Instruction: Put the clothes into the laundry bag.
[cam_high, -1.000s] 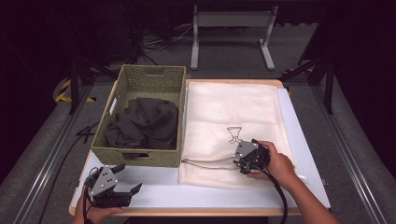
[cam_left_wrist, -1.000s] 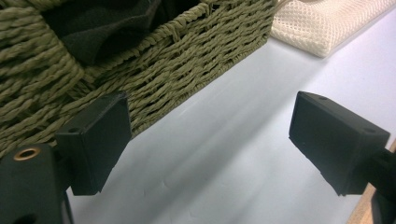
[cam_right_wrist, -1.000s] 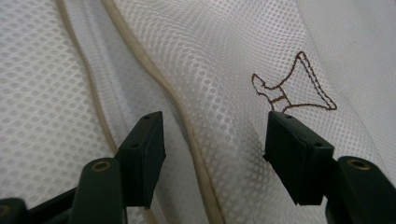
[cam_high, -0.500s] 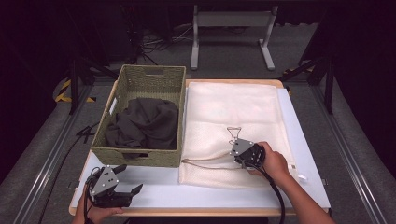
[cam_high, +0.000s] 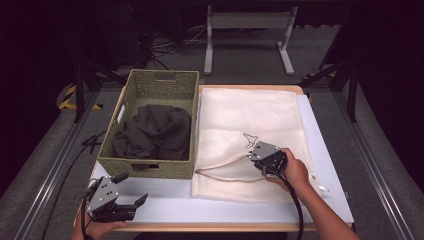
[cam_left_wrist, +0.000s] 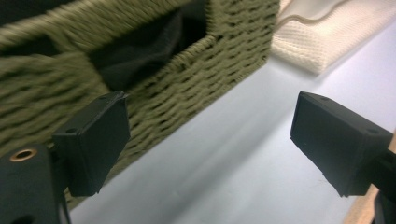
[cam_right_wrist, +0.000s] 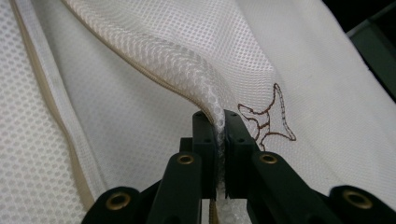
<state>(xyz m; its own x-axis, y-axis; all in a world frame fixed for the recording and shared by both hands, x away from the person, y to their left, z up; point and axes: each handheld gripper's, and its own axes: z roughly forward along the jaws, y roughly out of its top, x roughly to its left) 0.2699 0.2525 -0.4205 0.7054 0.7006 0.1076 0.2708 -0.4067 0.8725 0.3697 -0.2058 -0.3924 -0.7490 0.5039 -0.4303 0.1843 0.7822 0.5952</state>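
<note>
A white counter (cam_high: 165, 195) in a dark room carries a basket (cam_high: 150, 131) and mesh bag (cam_high: 250, 120). Right tool (cam_high: 257, 156) has just clamped shut on the bag; left tool (cam_high: 131, 200) stands apart.

Cream mesh bag (cam_high: 250, 135), olive woven basket (cam_high: 150, 167), dark grey cloth (cam_high: 155, 132).

No text, brand, number or label is showing legibly in any view. The one mark is sitting on the mesh bag (cam_right_wrist: 327, 93): a small brown outline emblem (cam_right_wrist: 268, 119) (a stitched or printed figure, not lettering), appearing just beside the clamped fold in the right gripper view and as a tiny dark squiggle (cam_high: 249, 139) in the high view.
</note>
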